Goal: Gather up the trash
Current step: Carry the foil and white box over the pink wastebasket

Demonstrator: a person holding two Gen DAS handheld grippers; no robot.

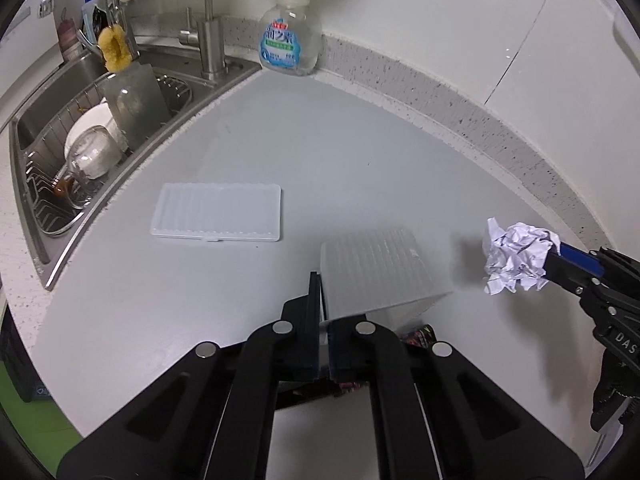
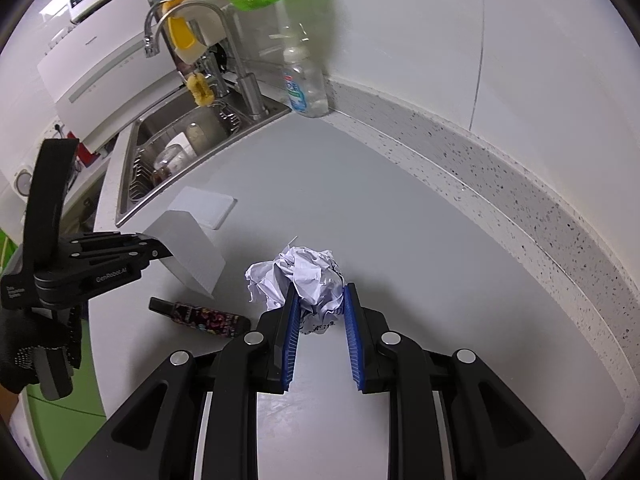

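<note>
On a grey kitchen table (image 1: 320, 152), the right gripper (image 2: 318, 304) holds a crumpled ball of white paper (image 2: 300, 276), its blue-padded jaws narrowed onto the wad from both sides. Seen from the left wrist camera, the same paper (image 1: 516, 256) hangs raised above the surface and casts a shadow on the table to its left.

The left gripper (image 1: 322, 320) has its jaws pressed nearly together on the edge of a translucent ribbed plastic box (image 1: 372, 272), which it holds tilted up off the table; the right wrist view shows the box (image 2: 188, 252) lifted at a slant beside the paper. The box's flat lid (image 1: 218, 212) lies apart on the table, nearer the sink (image 1: 60, 120).

A small dark bottle with a bright printed label (image 2: 204, 316) lies on its side on the table, below the lifted box and left of the right gripper. A pump bottle of hand soap (image 1: 290, 36) stands in the back corner against the speckled backsplash, next to the steel faucet (image 1: 212, 40). Dishes sit in a wire rack inside the sink.
</note>
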